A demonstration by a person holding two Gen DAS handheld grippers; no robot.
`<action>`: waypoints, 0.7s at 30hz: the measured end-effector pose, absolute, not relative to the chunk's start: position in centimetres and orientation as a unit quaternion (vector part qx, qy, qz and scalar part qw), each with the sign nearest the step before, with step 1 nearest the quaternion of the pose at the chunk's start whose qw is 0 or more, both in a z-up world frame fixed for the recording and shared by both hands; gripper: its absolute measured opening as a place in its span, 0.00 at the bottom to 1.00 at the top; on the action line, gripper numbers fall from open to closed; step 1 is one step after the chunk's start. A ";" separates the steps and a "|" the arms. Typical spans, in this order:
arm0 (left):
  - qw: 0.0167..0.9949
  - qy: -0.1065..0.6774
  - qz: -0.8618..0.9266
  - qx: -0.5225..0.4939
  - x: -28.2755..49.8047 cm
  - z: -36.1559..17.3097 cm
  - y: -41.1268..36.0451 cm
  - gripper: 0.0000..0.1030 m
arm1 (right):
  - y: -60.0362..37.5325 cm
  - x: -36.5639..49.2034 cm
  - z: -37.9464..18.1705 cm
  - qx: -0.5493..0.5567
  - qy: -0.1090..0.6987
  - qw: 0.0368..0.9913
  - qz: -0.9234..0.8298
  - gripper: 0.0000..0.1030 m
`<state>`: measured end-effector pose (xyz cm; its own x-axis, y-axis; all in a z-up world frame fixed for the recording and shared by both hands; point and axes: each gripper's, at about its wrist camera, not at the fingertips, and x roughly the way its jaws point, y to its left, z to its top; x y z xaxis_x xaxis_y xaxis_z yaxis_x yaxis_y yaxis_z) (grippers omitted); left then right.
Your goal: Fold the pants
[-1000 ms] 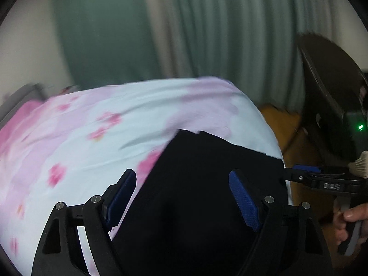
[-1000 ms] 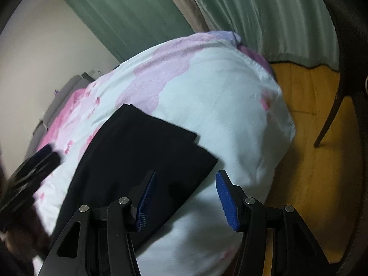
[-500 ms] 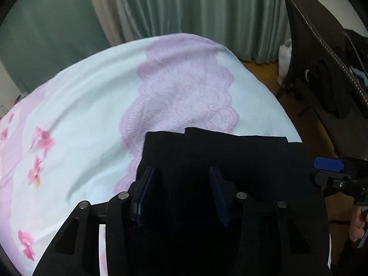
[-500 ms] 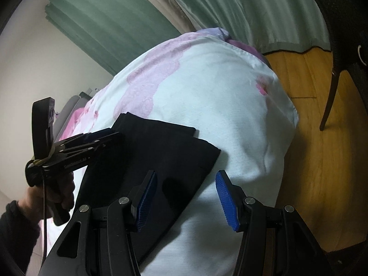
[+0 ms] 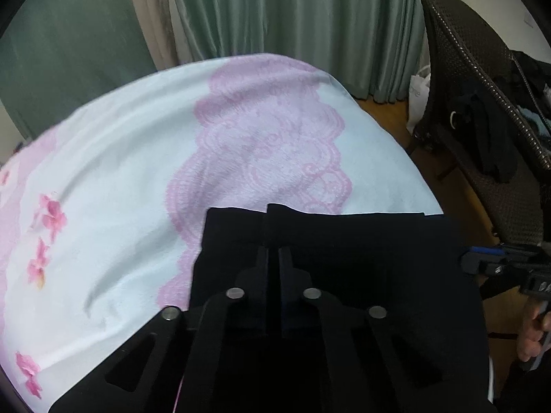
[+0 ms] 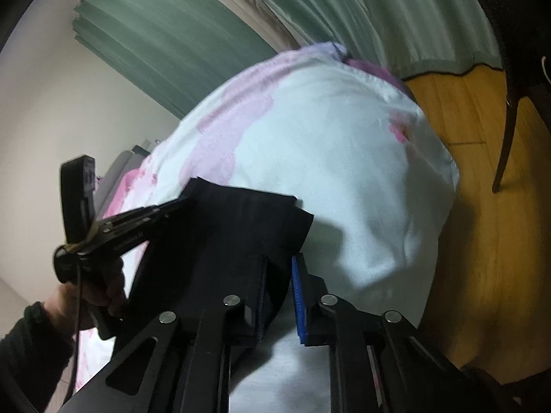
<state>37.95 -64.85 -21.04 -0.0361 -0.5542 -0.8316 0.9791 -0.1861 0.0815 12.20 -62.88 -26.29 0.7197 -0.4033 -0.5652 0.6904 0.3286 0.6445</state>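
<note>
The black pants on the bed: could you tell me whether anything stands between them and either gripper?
Nothing visible does. The left gripper and the right gripper have just closed their jaws on the black pants lying on the bed.

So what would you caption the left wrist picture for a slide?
Left gripper shut on black pants lying on a floral bedspread, green curtains behind.

Both tools are matte black linkages with round silver pivot pins along the arms and triangular cutouts near the base. The right tool (image 6: 279, 275) carries ribbed blue pads on its fingers (image 6: 299, 296). The left tool (image 6: 179, 204) has pale lettering on its side, a black block strapped on top with a tan band, and a black cable trailing down. The hand (image 6: 86, 292) at its grip wears a dark sleeve.
</note>
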 end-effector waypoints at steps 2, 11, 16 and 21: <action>0.580 0.267 -0.666 0.385 37.7 -20.7 -64.9 0.05 | -62.6 12.4 -25.5 0.454 0.149 0.809 -0.343 0.13; 0.620 0.235 -0.654 0.363 39.9 -16.9 -65.4 0.05 | -64.8 14.1 -23.0 0.436 0.119 0.828 -0.331 0.11; 0.627 0.268 -0.634 0.366 41.3 -19.1 -66.6 0.05 | -65.8 15.1 -23.7 0.451 0.128 0.820 -0.330 0.11; 0.622 0.279 -0.638 0.358 41.1 -20.4 -66.6 0.05 | -66.0 14.7 -25.7 0.457 0.156 0.811 -0.331 0.11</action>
<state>41.08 -66.58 -20.44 0.0308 -0.5938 -0.8040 0.9934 -0.0705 0.0901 14.73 -66.01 -25.66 0.7328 -0.3942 -0.5546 0.6786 0.3642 0.6378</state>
